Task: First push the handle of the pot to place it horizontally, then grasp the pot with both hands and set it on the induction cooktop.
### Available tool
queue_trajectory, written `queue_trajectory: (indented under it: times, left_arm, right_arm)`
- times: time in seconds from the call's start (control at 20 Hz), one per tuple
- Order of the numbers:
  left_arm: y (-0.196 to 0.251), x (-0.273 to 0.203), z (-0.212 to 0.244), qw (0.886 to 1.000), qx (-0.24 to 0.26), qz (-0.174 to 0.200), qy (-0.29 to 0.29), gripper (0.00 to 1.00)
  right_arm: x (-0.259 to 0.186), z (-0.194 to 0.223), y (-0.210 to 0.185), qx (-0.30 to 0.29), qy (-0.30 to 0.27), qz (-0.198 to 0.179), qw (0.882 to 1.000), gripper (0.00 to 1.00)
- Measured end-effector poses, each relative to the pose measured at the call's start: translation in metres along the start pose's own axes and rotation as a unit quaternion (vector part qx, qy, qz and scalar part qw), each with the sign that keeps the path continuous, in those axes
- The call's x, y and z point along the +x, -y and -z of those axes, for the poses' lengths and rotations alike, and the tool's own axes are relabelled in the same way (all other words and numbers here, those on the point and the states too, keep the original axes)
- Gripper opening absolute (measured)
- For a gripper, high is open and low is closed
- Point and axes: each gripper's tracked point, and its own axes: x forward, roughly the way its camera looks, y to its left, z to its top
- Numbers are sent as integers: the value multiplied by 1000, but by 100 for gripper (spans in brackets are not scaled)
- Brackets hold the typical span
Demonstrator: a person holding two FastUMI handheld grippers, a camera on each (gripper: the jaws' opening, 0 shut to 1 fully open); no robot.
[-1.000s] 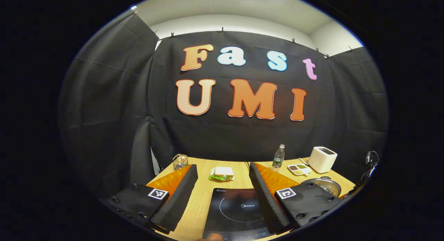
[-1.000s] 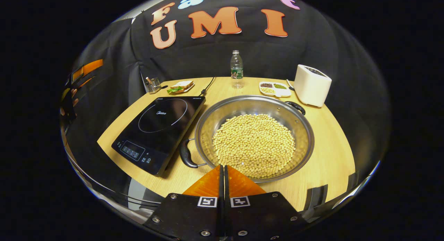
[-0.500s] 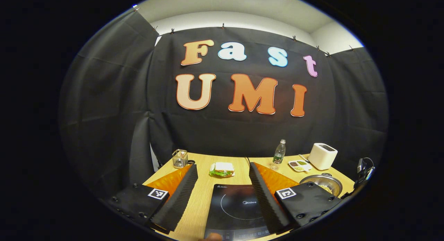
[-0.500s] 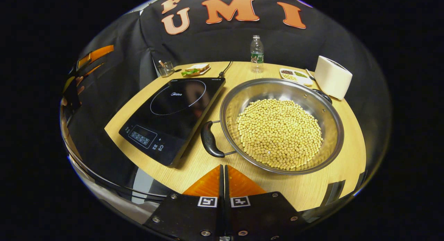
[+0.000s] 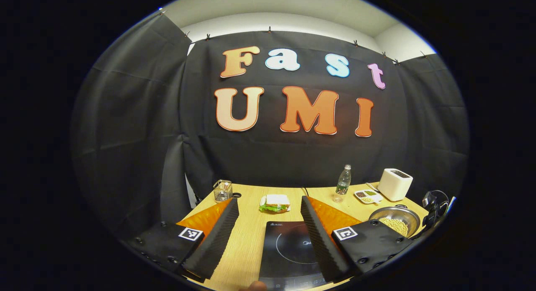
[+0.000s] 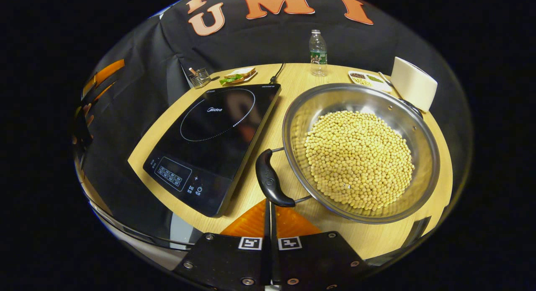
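The pot (image 6: 361, 150) is a wide, shallow stainless-steel pan with a polished rim, and a layer of pale yellow beans (image 6: 359, 157) covers most of its bottom. It sits on the light wooden counter (image 6: 293, 75), just beside the right edge of the black induction cooktop (image 6: 213, 140) and not on it. A black handle (image 6: 270, 184) on 2 wire struts sticks out at about 8 o'clock from the pot's centre in the right gripper view; a second black handle (image 6: 412, 108) shows at the rim around 1 o'clock.

The right hand-held gripper (image 6: 269, 215) has its 2 orange fingers pressed together, closed on nothing, their tips just below the near handle; whether they touch it I cannot tell.

The left hand-held gripper (image 5: 270, 215) is spread wide, its ribbed black pads (image 5: 217, 236) well apart above the cooktop's near end. In that view the pot appears at about 3 o'clock of the cooktop.

Along the far edge of the counter stand a wire holder (image 6: 199, 76), a sandwich (image 6: 237, 75), a water bottle (image 6: 318, 52), a divided dish (image 6: 368, 79) and a white toaster (image 6: 413, 83).
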Motion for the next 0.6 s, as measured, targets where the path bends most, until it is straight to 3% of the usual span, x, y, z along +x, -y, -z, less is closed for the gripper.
queue_trajectory:
  times: [0.6]
  left_arm:
    - [-22, -2, 0, 1000, -5, -5, 11, 97]
  right_arm:
    - [18, -36, -10, 52, 26, 0, 998, 0]
